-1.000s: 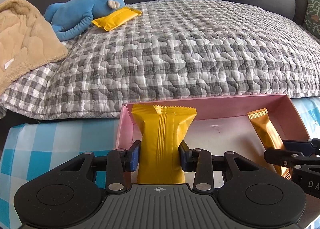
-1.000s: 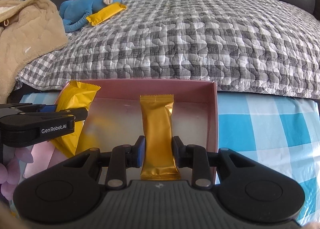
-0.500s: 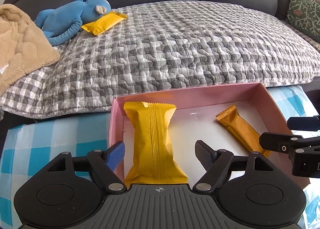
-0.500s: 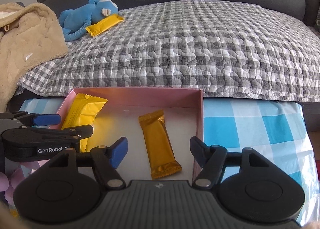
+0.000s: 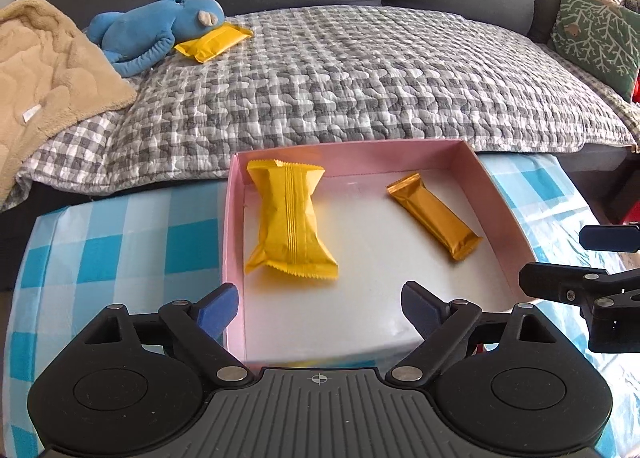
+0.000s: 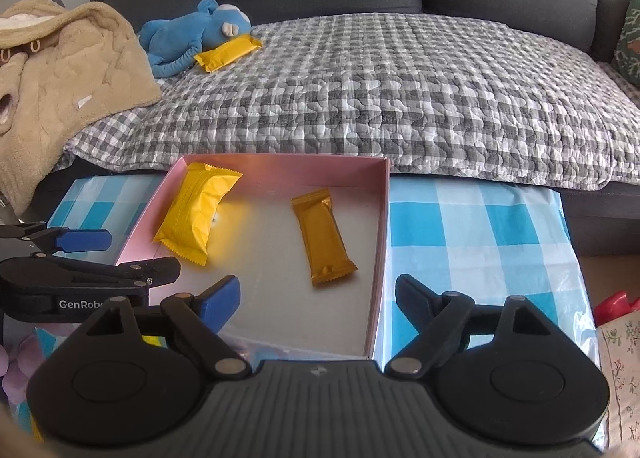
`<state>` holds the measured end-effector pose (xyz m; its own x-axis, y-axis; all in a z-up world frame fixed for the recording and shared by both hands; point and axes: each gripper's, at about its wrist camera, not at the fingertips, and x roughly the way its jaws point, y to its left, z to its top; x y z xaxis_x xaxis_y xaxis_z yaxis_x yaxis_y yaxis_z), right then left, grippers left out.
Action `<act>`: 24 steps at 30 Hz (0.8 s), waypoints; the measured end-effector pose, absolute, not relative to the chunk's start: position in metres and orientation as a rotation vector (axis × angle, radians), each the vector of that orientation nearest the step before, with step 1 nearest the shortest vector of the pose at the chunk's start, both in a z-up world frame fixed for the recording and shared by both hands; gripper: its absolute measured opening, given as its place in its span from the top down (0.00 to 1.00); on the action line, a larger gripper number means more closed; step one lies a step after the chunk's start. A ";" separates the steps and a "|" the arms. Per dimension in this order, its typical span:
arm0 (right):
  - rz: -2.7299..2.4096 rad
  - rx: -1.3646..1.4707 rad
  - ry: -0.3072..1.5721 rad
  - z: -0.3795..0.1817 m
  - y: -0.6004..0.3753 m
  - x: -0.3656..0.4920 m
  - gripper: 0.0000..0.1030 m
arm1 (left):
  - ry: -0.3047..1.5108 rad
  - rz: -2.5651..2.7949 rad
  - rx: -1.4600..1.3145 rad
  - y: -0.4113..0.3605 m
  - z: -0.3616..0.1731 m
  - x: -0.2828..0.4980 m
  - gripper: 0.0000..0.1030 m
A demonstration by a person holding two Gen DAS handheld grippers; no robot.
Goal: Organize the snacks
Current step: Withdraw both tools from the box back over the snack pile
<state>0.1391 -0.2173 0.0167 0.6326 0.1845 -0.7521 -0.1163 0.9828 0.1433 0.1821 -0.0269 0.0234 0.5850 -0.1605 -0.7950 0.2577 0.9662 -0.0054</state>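
Note:
A pink box (image 5: 502, 194) (image 6: 380, 226) stands on a blue checked cloth. In it lie a wide yellow snack packet (image 5: 290, 222) (image 6: 198, 212) at the left and a slim gold bar (image 5: 434, 216) (image 6: 322, 238) at the right. My left gripper (image 5: 318, 304) is open and empty above the box's near edge. My right gripper (image 6: 316, 296) is open and empty near the box's right corner. A third yellow packet (image 5: 214, 43) (image 6: 228, 52) lies on the sofa beside a blue plush toy (image 5: 156, 28) (image 6: 192, 32).
A grey checked quilt (image 5: 360, 78) covers the dark sofa behind the box. A beige fleece (image 5: 44, 62) lies at the left, a green cushion (image 5: 596, 34) at the right. The blue checked cloth (image 6: 480, 226) spreads either side of the box.
Both grippers were shut on their snacks a second ago. They opened, left the yellow packet and the gold bar lying in the box, and pulled back and up.

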 end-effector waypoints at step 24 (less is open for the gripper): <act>0.243 0.116 0.904 0.003 -0.209 0.045 0.05 | 0.956 -0.215 0.196 0.022 -0.005 0.059 0.04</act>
